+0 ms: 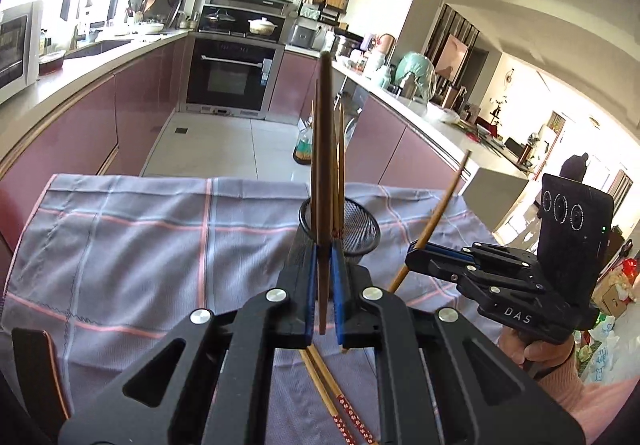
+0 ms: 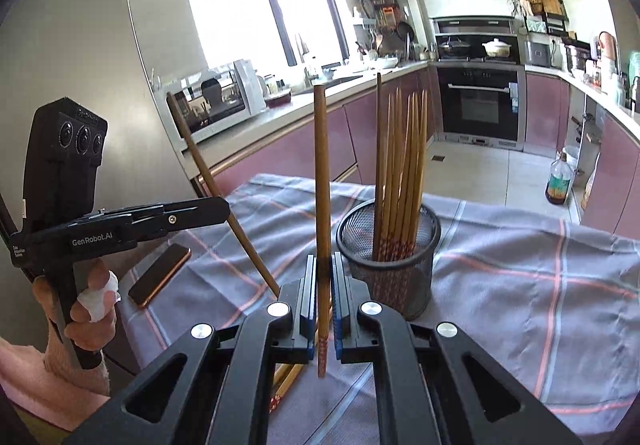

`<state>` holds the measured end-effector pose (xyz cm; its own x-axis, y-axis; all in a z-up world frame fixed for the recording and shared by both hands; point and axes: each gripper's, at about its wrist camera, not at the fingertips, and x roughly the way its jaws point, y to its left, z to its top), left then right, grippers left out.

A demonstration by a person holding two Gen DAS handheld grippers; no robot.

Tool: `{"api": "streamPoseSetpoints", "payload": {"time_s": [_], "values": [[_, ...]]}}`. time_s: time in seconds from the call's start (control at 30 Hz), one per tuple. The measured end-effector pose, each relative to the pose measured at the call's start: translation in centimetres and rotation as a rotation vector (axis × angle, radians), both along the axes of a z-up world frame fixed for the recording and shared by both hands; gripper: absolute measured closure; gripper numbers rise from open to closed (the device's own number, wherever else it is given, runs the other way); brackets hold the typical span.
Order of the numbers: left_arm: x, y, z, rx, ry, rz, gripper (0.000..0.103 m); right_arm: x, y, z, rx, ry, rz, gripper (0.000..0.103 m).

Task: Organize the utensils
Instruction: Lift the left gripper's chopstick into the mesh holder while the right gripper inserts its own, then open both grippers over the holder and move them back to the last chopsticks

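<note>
Both my tongs are clamped tight: the left gripper [image 1: 324,277] and the right gripper [image 2: 323,285] each pinch one chopstick [image 1: 324,165] upright at frame centre. The mesh holder [image 2: 390,241] sits centre-right, already crowded. I judge either stick could pivot in the pads, or catch the rim and tip the holder.

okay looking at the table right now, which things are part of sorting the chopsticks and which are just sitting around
Part of the job:
left gripper, shut on a chopstick
right gripper, shut on another chopstick
mesh holder with chopsticks inside
loose chopsticks on the cloth

Lying about:
phone
checked cloth
</note>
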<state>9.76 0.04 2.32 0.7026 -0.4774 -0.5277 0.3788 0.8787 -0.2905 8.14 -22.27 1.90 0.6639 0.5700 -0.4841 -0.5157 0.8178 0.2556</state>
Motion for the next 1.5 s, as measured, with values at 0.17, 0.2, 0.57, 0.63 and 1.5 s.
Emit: {"api": "streamPoseSetpoints", "payload": {"time_s": [0.17,0.2,0.57,0.63,1.5], "values": [[0.5,0.1,2.0,-0.027,-0.033,0.006,0.095,0.0,-0.6,1.8,0.0,-0.053,-0.018,0.097],[0.7,-0.1,2.4,-0.028,-0.042,0.007,0.095,0.1,-0.7,2.3,0.0,-0.063,-0.02,0.097],[2.0,-1.5,6.9,-0.036,-0.124,0.001,0.095,0.9,-1.8,6.1,0.007,-0.157,-0.054,0.097],[2.4,-1.7,7.4,-0.033,-0.129,0.002,0.095,1.3,-2.0,6.5,0.007,-0.17,-0.062,0.097],[9.8,-6.4,0.1,0.151,0.097,-0.063,0.095,8.1,1.1,1.0,-0.178,0.051,-0.072,0.097]]}}
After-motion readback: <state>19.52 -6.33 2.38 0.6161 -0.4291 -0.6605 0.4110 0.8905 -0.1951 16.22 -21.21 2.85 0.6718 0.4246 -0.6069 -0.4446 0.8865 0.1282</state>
